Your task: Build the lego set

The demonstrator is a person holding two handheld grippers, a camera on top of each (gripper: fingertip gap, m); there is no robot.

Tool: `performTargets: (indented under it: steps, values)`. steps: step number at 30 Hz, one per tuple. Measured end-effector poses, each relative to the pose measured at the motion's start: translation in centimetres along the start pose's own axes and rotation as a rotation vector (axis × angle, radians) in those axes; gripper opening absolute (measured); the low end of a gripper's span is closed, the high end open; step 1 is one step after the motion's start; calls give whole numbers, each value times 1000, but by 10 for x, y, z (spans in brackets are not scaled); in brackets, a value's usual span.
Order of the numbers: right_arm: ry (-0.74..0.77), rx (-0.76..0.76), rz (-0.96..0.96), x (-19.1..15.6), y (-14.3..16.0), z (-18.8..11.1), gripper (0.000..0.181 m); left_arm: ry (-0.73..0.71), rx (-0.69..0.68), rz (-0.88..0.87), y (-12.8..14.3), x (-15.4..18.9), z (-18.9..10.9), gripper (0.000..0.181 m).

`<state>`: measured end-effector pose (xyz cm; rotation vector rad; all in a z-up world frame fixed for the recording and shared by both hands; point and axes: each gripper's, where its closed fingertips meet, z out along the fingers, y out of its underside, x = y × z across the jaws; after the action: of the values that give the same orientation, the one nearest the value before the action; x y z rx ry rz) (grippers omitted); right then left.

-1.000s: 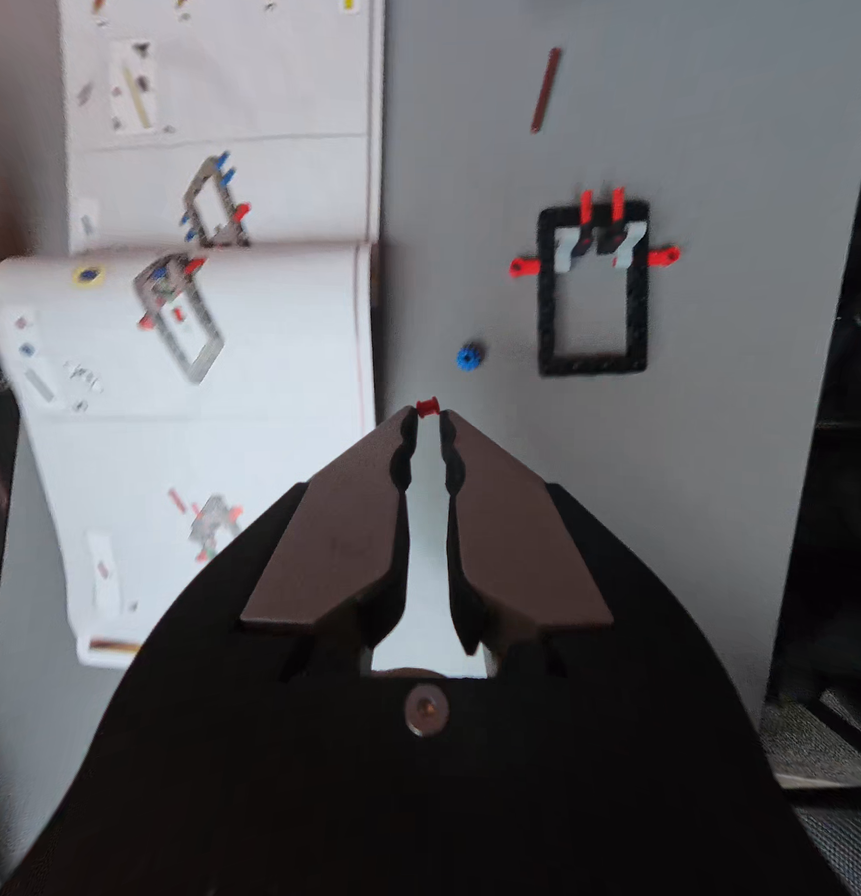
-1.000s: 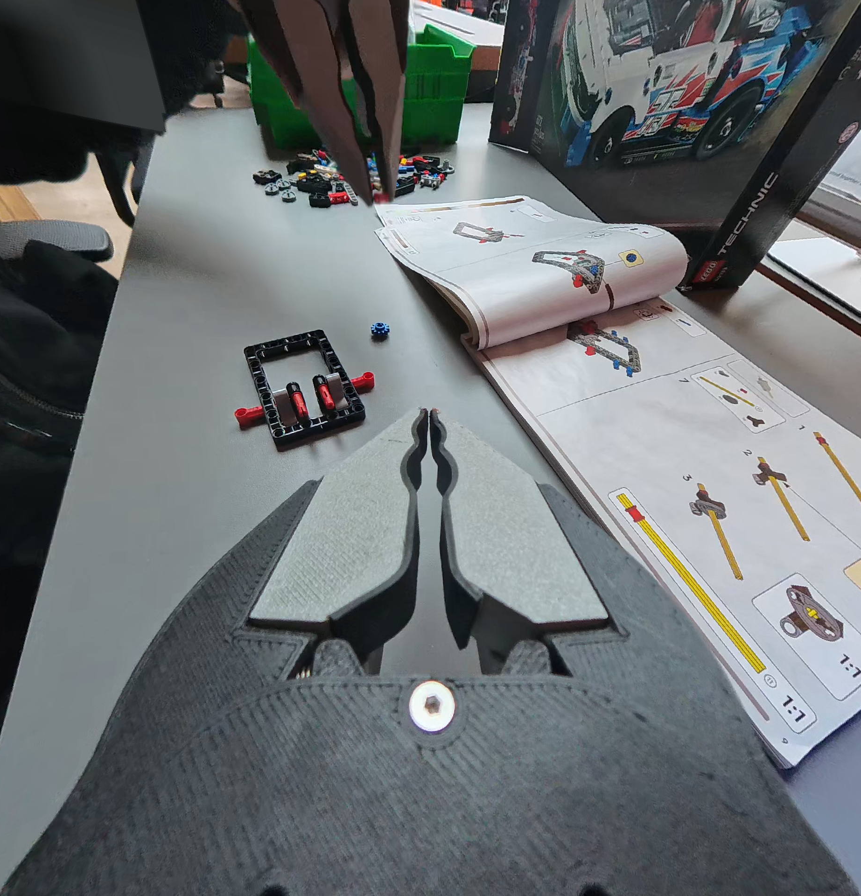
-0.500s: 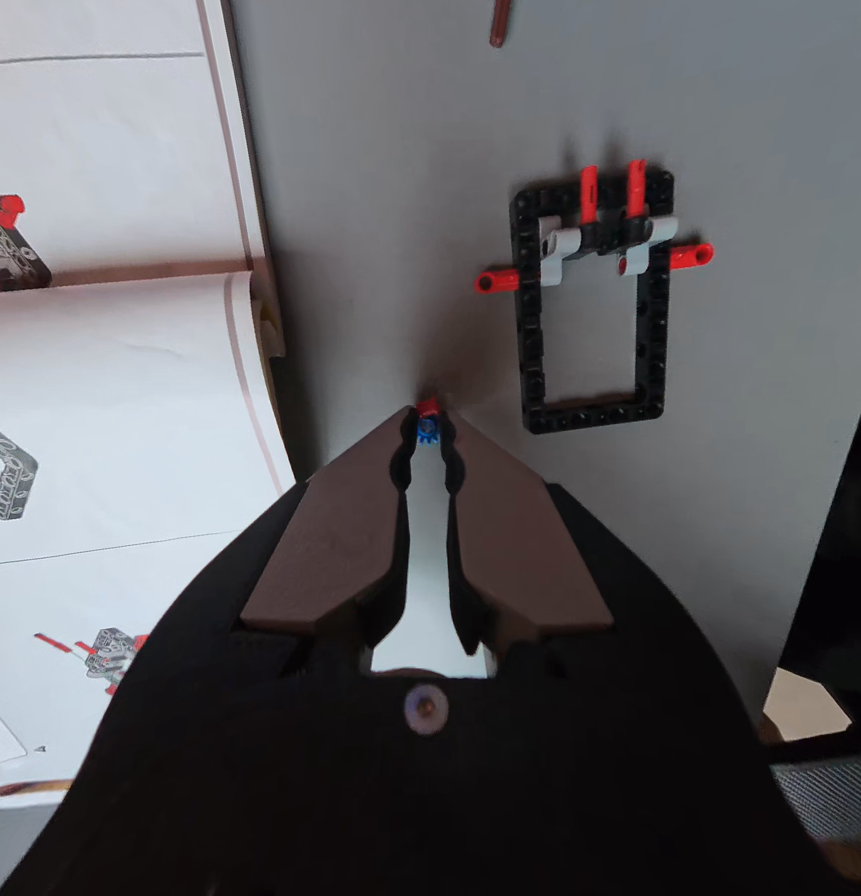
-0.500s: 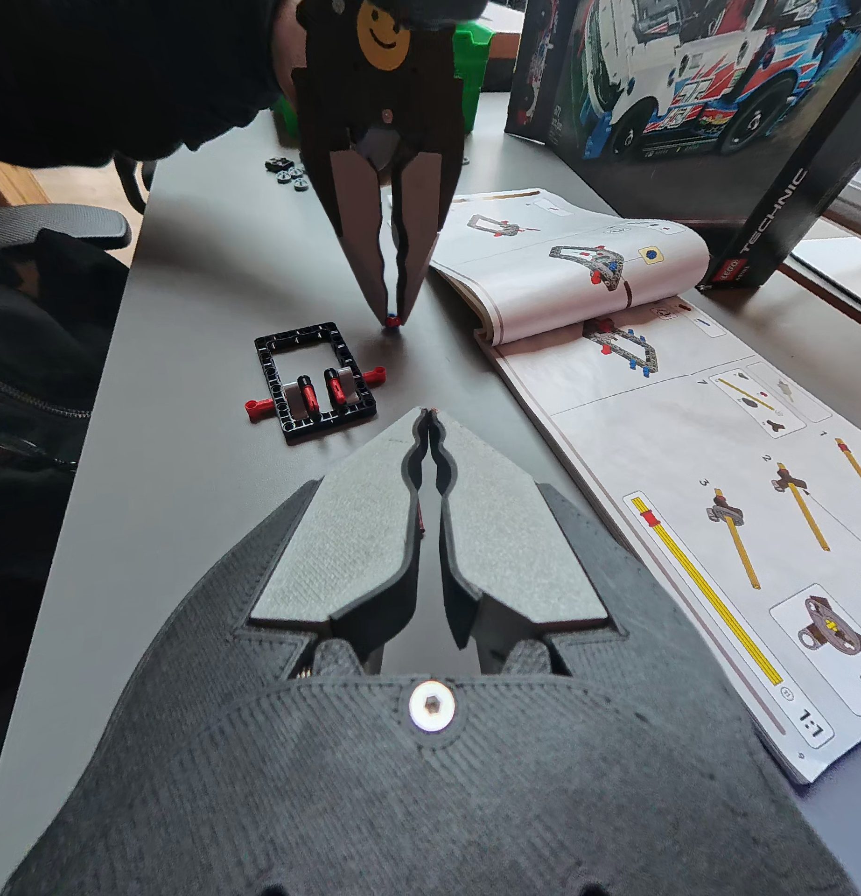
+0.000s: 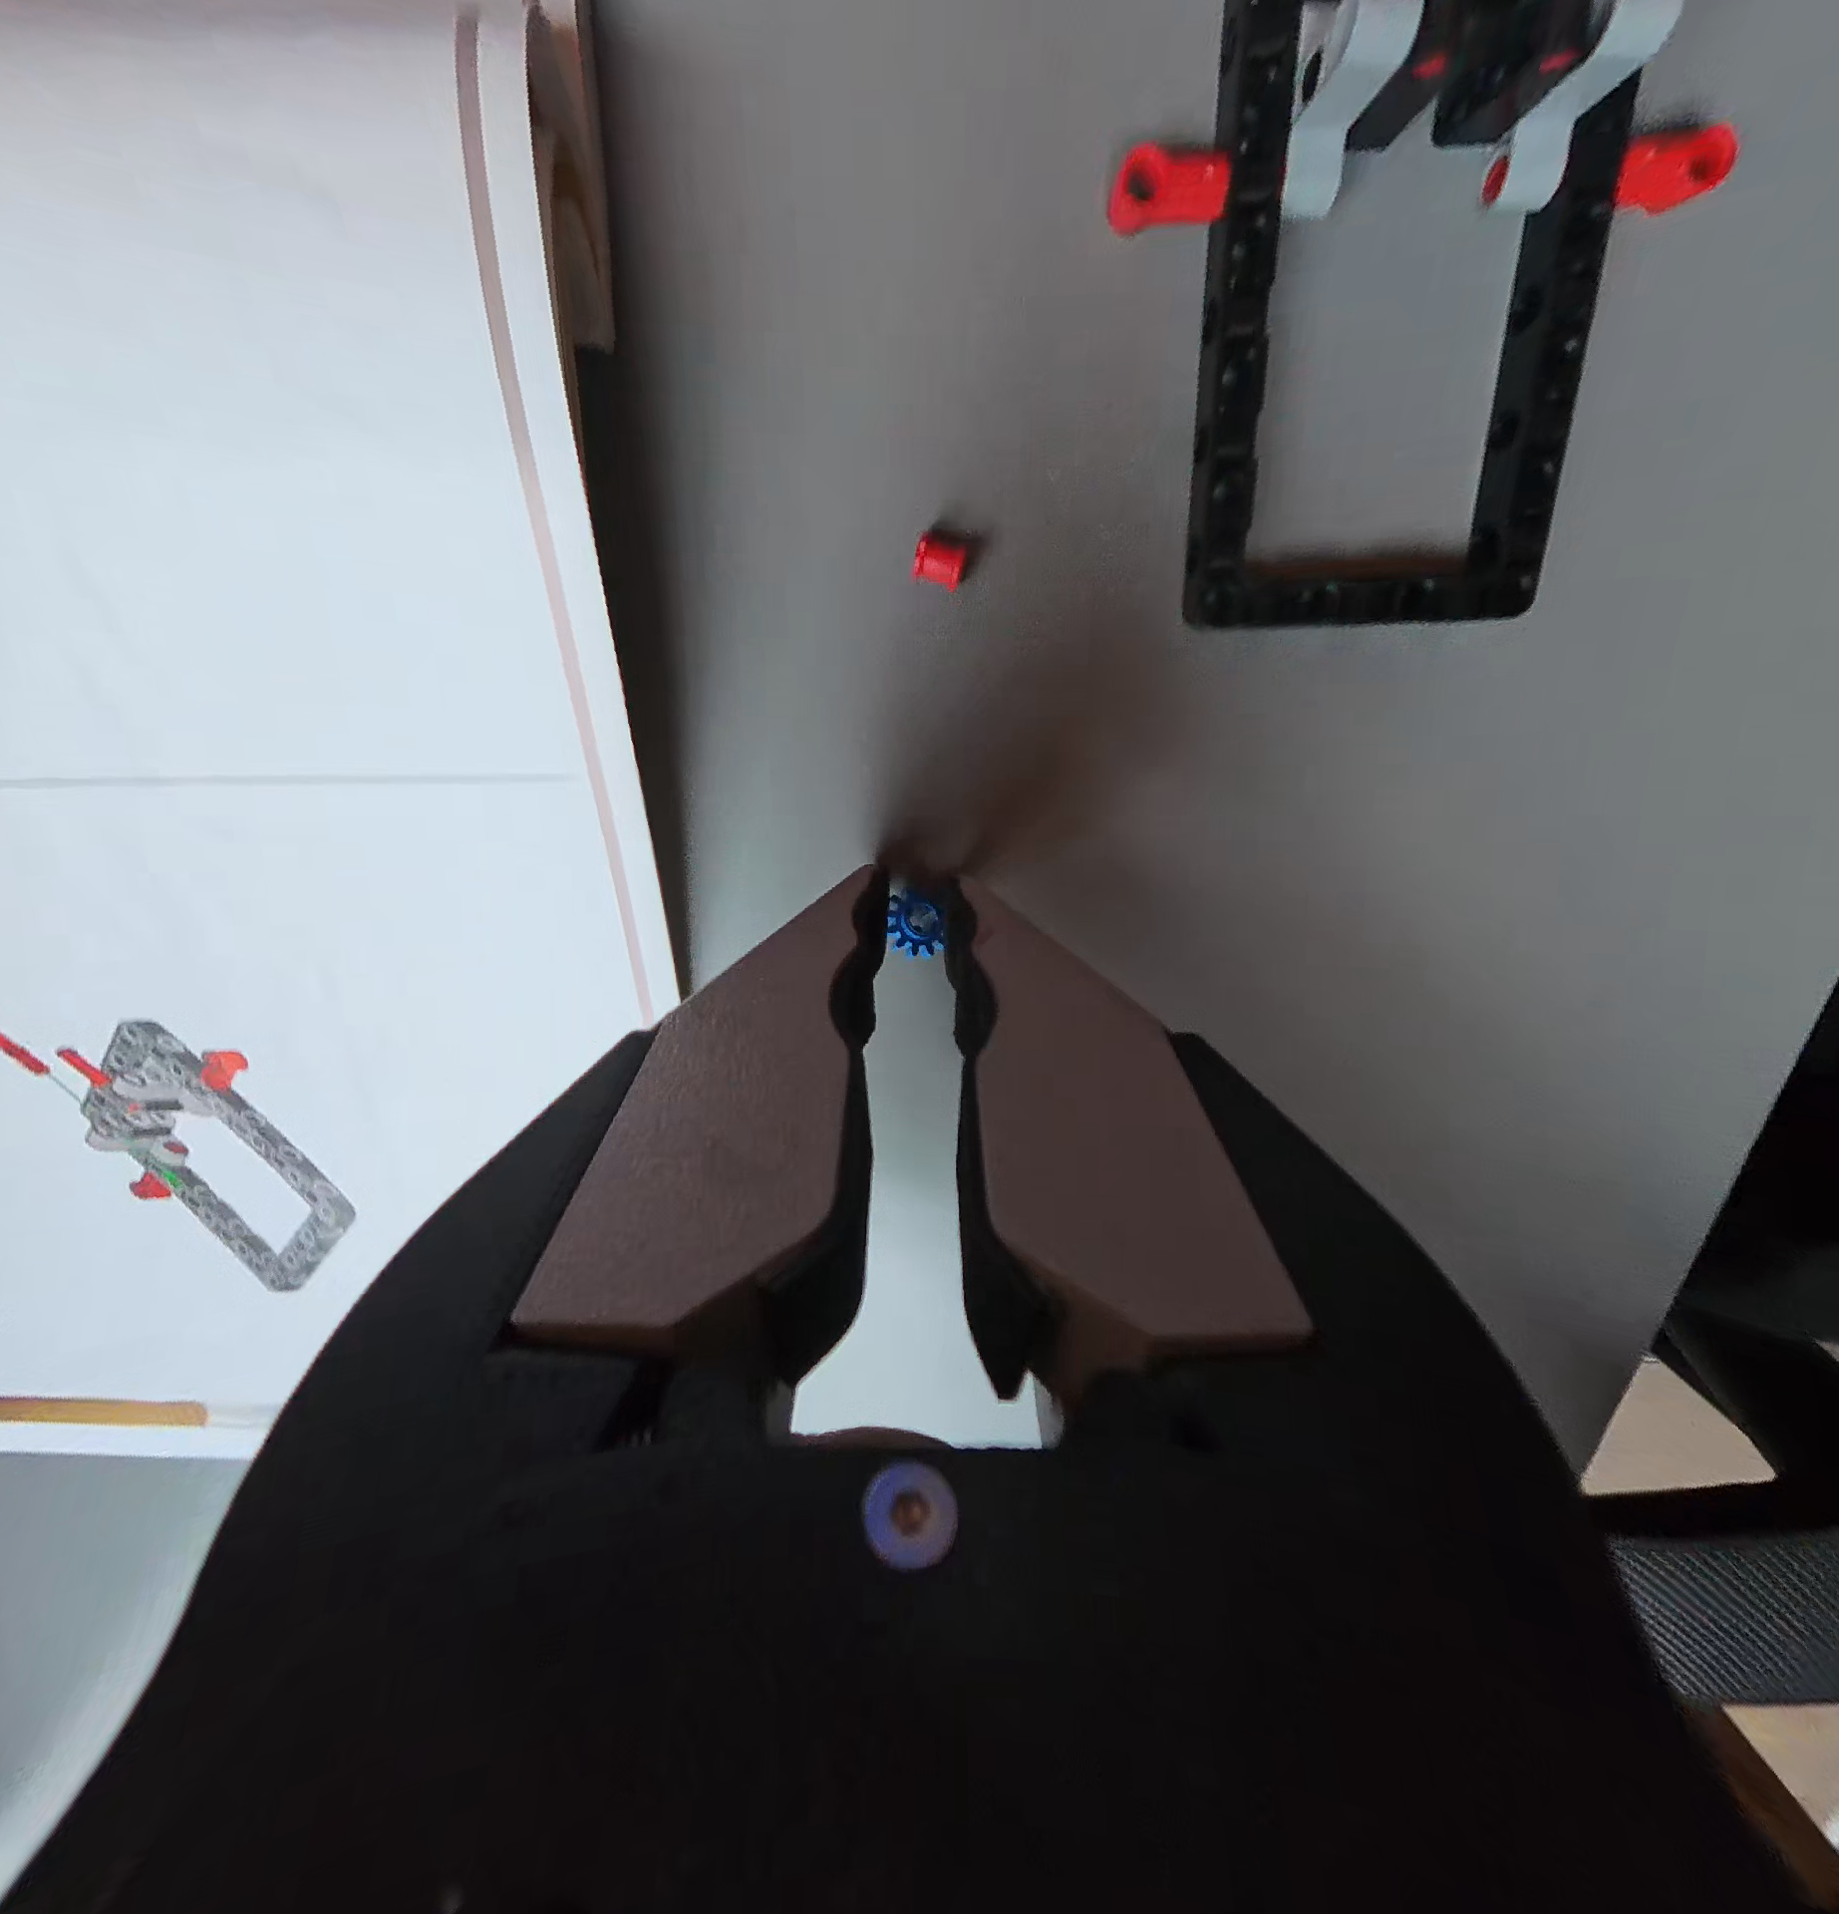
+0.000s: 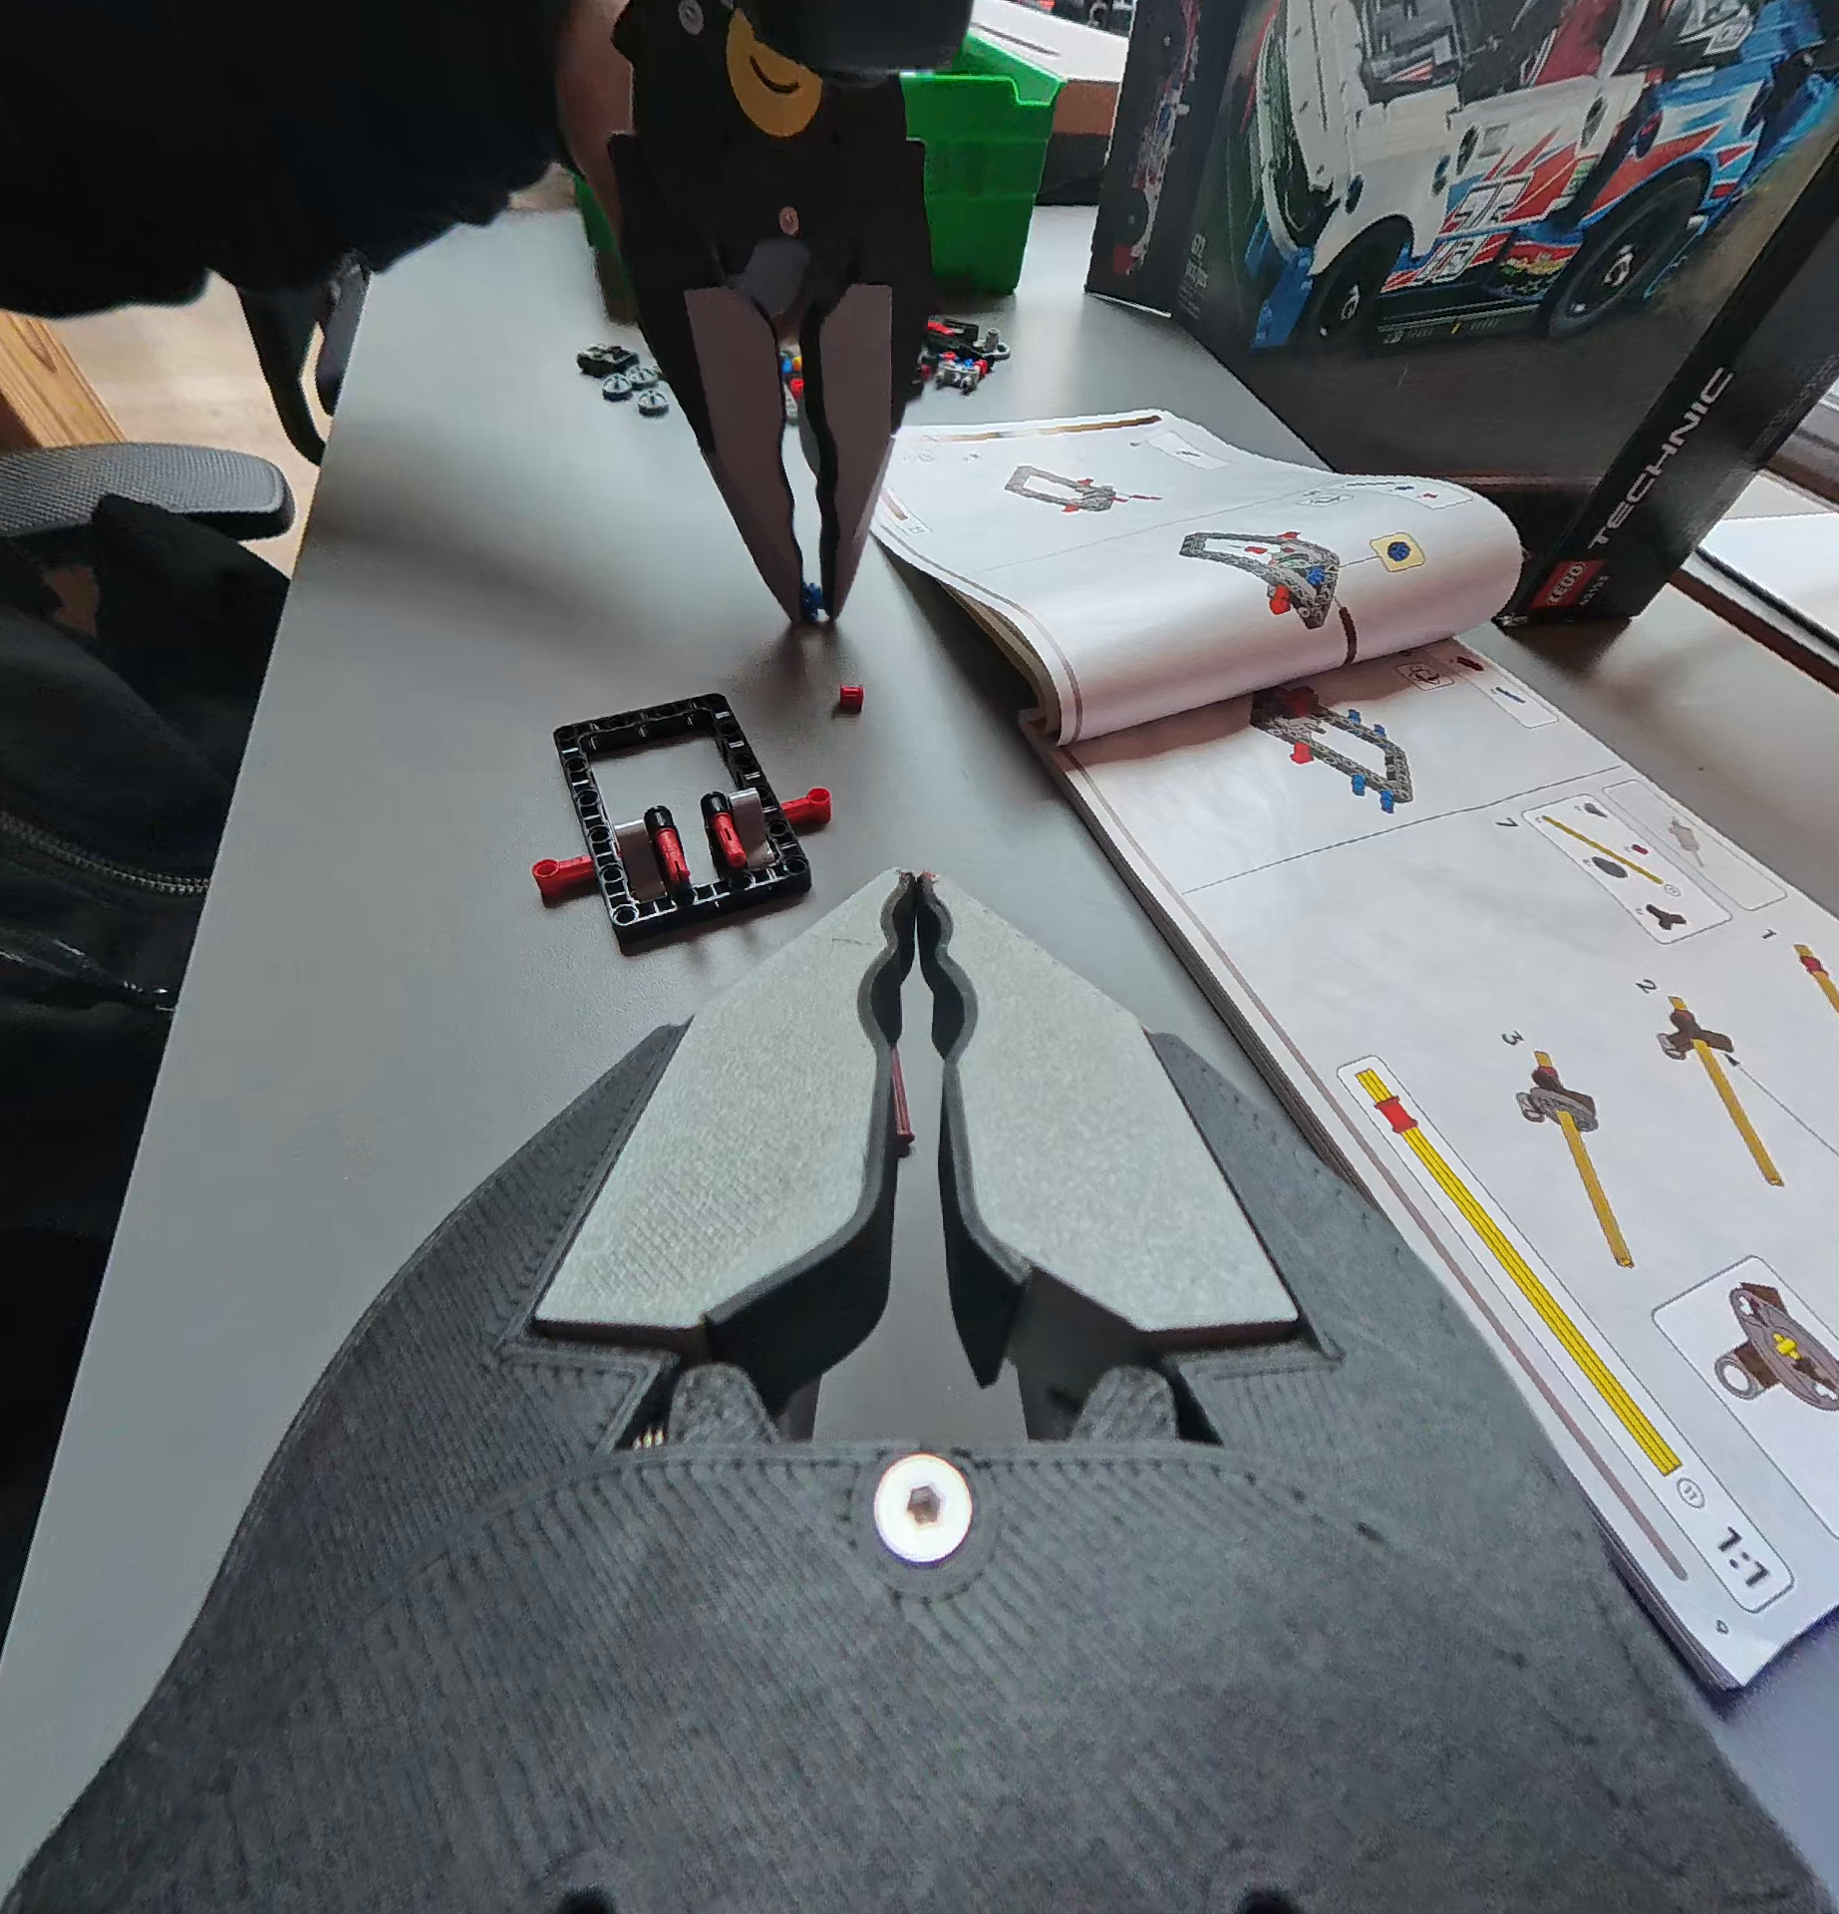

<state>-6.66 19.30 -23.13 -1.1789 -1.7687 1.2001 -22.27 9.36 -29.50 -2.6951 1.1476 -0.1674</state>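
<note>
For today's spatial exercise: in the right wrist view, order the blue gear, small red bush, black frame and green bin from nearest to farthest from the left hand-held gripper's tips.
1. Blue gear, between the left hand-held gripper tips.
2. Small red bush, loose on the table just before the tips.
3. Black frame, nearer the camera.
4. Green bin, at the table's far end.

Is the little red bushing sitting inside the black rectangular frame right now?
No, the red bushing lies on the bare grey table, outside the black frame and apart from its far corner.
</note>
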Motion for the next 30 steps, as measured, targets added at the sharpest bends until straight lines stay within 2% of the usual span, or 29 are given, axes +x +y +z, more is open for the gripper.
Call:
performTargets:
  steps: [3,14,20,24,30]
  values:
    - [-2,-2,-2,-1,0,0,0,-1,17,-16,7,0,-3,8]
    - [5,1,5,1,1,-1,0,16,108,52,-42,4,0,18]
    - [1,1,2,0,0,0,0,34,114,78,-54,5,9,19]
    - [5,0,5,1,1,-1,0,47,112,76,-55,3,13,6]
    - [3,-3,6,1,1,0,0,34,72,46,-33,6,8,6]
